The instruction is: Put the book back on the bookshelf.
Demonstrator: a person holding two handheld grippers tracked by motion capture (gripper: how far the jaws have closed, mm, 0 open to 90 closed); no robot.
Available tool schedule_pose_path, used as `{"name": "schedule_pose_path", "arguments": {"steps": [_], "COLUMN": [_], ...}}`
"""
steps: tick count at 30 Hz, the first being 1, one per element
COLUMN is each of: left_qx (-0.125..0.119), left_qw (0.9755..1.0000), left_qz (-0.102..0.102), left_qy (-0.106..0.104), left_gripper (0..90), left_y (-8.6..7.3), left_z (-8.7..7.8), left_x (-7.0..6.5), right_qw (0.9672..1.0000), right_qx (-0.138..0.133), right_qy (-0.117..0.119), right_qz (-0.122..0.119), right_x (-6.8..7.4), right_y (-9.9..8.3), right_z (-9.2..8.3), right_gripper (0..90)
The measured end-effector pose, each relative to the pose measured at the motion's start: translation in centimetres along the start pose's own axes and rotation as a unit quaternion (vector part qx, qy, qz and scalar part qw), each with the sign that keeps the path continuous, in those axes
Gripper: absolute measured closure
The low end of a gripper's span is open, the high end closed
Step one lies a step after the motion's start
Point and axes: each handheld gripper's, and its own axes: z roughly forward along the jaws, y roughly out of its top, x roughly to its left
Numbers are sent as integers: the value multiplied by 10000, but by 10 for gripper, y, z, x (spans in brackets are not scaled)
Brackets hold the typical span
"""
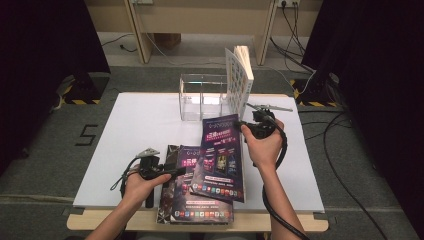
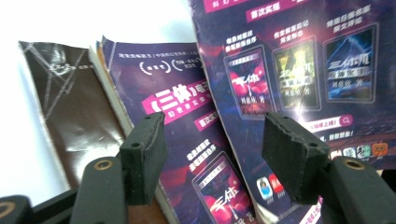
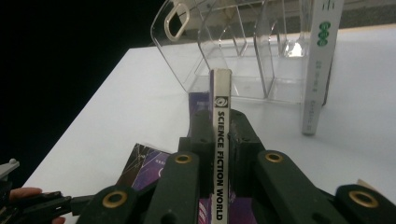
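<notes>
Meanwhile, right gripper (image 3: 219,135) pinches tilted magazine (image 1: 220,157); left gripper (image 2: 212,154) gapes.

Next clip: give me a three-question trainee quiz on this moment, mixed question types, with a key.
1. True or false: the right gripper is clamped on the spine of a magazine.
2. The white book stands in:
A. the clear rack
B. the left gripper
C. a drawer
3. Fill in: the left gripper's jaws are ____, hovering over the magazines lying on the table.

Key: 1 true; 2 A; 3 open
</notes>
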Motion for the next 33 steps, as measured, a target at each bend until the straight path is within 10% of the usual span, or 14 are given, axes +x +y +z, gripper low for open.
{"name": "schedule_pose_path", "arguments": {"steps": [33], "left_qx": [-81], "left_qw": [9999], "left_qz": [-36], "left_qy": [116], "left_gripper": [392], "left_y": [-5], "left_z": [-7], "left_x": [7], "right_qw": [9930], "right_qx": [-997], "right_qy": [-452], "right_qz": [-452], "right_x": [25], "right_y": [35], "right_z": [-11], "right_gripper": [832]}}
